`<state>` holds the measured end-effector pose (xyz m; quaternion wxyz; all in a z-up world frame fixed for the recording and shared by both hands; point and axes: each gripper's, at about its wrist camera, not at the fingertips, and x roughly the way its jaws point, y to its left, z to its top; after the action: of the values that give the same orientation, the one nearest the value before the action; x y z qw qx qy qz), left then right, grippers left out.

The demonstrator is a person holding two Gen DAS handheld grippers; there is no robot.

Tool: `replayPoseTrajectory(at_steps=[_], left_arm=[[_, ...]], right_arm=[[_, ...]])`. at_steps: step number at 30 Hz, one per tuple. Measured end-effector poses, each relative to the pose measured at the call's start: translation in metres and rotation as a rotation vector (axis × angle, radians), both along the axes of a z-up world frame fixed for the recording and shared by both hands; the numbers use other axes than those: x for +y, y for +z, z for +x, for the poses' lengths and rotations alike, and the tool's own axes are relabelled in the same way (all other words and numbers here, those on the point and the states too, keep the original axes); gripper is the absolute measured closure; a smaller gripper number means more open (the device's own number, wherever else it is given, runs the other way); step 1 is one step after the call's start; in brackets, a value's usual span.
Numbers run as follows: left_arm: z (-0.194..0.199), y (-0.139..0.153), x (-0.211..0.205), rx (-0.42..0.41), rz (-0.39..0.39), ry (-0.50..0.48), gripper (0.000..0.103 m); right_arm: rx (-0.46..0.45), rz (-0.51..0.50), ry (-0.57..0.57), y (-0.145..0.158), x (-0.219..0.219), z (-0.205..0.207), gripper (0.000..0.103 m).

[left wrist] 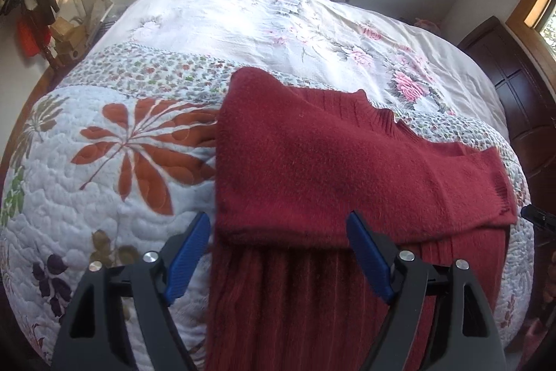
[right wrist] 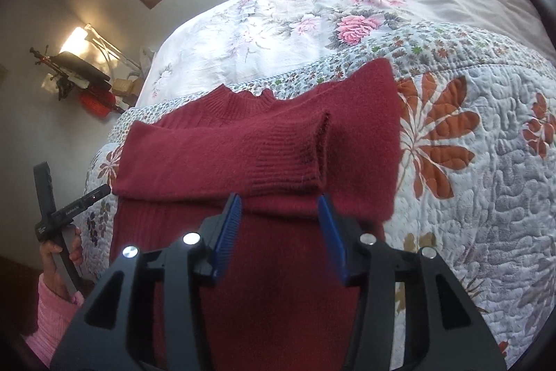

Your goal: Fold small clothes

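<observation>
One red sweater [left wrist: 312, 162] — folded, two hand-held grippers

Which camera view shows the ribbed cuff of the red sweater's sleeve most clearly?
The right wrist view: the ribbed cuff lies central, its opening visible. The left wrist view shows the cuff only at the far right edge, small and distorted.

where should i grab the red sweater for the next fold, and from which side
Probably the bottom hem of the red sweater, the ribbed part nearest both open grippers. The sleeves are already folded across the chest, the cuff lying on top, so the lower body is the loose flap left. Come in low from the near edge of the quilt, left gripper and right gripper at either corner.
</observation>
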<state>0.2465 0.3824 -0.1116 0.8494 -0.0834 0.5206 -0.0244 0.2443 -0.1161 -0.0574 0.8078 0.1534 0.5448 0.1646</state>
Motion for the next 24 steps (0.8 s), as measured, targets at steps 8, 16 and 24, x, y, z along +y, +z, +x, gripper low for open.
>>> replayPoseTrajectory(at_steps=[8,16,24], left_arm=[[-0.125,-0.033,0.040,0.146,-0.085,-0.051,0.017],[-0.204,-0.067,0.047,0.221,-0.198,-0.054,0.017],[-0.212,-0.106,0.036,0.255,-0.286,-0.078,0.017]], right_arm=[[0.058,-0.040,0.027,-0.027,-0.025,-0.114,0.042],[0.166,0.015,-0.006,-0.066,-0.033,-0.190,0.041],[0.161,0.015,-0.001,-0.068,-0.037,-0.220,0.037]])
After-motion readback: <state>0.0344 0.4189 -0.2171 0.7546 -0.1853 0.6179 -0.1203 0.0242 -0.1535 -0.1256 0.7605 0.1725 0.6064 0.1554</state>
